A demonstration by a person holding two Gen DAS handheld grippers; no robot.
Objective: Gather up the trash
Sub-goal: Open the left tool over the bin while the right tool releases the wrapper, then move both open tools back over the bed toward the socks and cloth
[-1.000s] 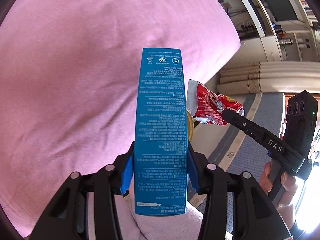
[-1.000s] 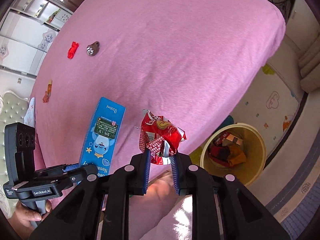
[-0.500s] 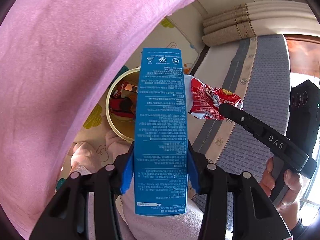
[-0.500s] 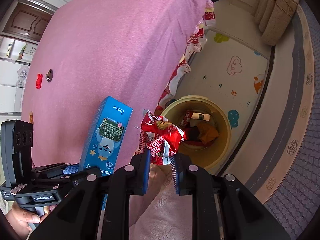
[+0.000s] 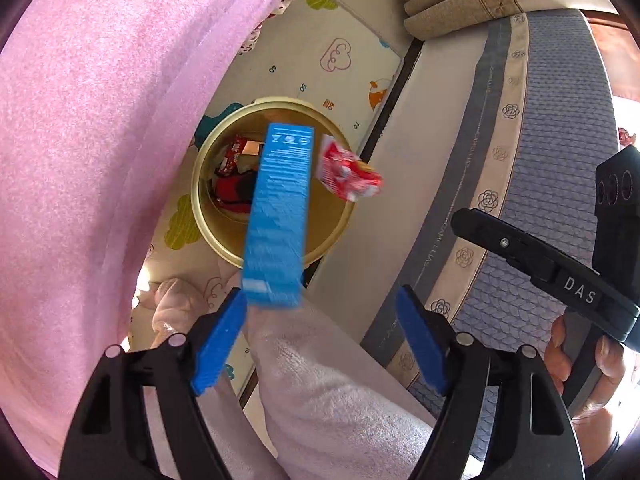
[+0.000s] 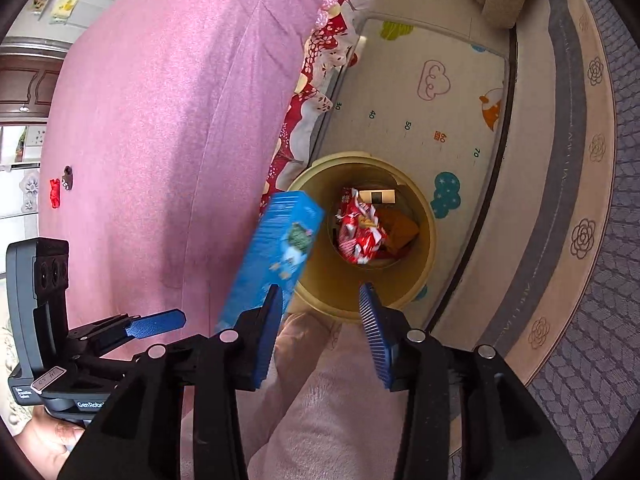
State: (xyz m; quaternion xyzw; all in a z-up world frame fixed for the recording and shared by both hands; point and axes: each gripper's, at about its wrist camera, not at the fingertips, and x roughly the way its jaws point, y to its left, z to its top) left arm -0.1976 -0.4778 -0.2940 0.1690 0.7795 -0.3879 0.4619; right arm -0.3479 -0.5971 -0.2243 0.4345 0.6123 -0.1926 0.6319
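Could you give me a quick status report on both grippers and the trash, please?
Left gripper opening, blue box loose, blurred. Right gripper opening, red wrapper free over yellow bin. Nothing blocking.

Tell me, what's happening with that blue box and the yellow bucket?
A person is tidying up trash with a two-finger gripper in each hand. The left gripper is opening and has let go of the tall blue cardboard box, which is dropping toward the round yellow bin on the floor. The right gripper is opening too, and the crumpled red snack wrapper is falling in.
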